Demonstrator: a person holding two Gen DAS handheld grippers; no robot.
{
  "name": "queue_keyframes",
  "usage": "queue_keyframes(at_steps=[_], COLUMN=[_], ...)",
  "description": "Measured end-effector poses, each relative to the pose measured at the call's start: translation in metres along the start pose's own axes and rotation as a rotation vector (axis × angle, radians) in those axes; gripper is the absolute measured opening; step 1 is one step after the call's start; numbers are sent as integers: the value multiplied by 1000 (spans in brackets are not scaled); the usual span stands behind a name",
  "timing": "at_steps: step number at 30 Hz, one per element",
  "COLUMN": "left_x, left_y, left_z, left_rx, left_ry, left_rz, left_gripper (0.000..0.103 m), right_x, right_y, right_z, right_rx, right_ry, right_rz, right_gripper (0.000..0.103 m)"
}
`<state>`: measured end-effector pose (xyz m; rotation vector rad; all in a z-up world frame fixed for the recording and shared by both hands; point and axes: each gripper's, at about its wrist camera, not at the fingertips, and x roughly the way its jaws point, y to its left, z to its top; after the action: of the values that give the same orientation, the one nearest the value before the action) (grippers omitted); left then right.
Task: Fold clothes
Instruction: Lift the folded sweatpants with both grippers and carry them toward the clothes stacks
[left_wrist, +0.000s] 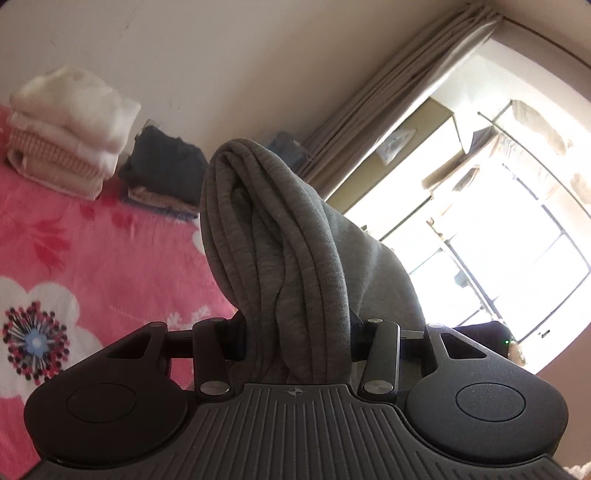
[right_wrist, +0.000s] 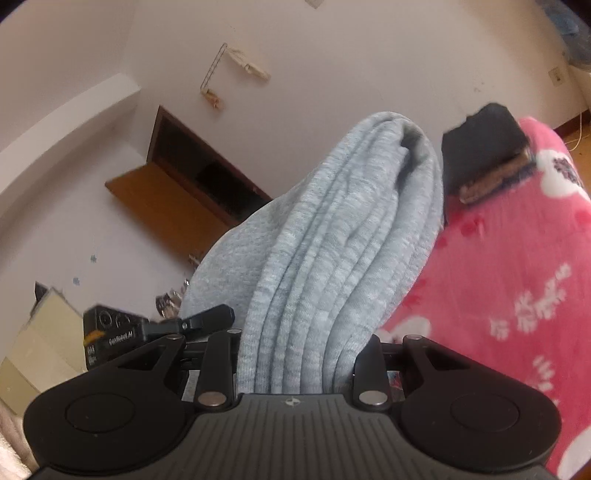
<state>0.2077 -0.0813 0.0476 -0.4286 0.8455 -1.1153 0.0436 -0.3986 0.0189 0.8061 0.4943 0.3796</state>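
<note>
Grey marl knitted garment, bunched into several thick layers, is clamped in both tools and held above a pink fleece bedspread with white flowers. Left gripper is closed on one bunch of the cloth, the folds standing up between its black fingers; right gripper is likewise closed on a second bunch of what appears to be the same garment, seen there in a lighter blue-grey cast. Judgement: the step in hand is carrying or spreading the lifted piece for a fold. To do it well, both grips should hold firm, the two hands should keep level with each other so the fabric hangs without twisting, and the cloth should be lowered onto bare bedspread, clear of the finished piles. Count: two grippers, one held garment, one stack of white and cream folded knitwear against the wall, one dark folded pile just beside it. Whether the garment's lower edge touches the bed cannot be told.
</note>
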Motion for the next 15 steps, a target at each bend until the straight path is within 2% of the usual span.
queue_keyframes(at_steps=[4, 10, 15], left_x=[-3, 0, 9], left_y=[21, 46, 86], left_z=[34, 88, 130], left_rx=[-63, -4, -132], left_ry=[55, 140, 204], left_rz=[-28, -43, -19], left_gripper=[45, 45, 45], right_x=[14, 54, 102], right_y=[30, 47, 46], right_z=[18, 39, 73], right_rx=[48, 163, 264], right_ry=[10, -1, 72], right_rz=[-64, -168, -242], right_gripper=[32, 32, 32])
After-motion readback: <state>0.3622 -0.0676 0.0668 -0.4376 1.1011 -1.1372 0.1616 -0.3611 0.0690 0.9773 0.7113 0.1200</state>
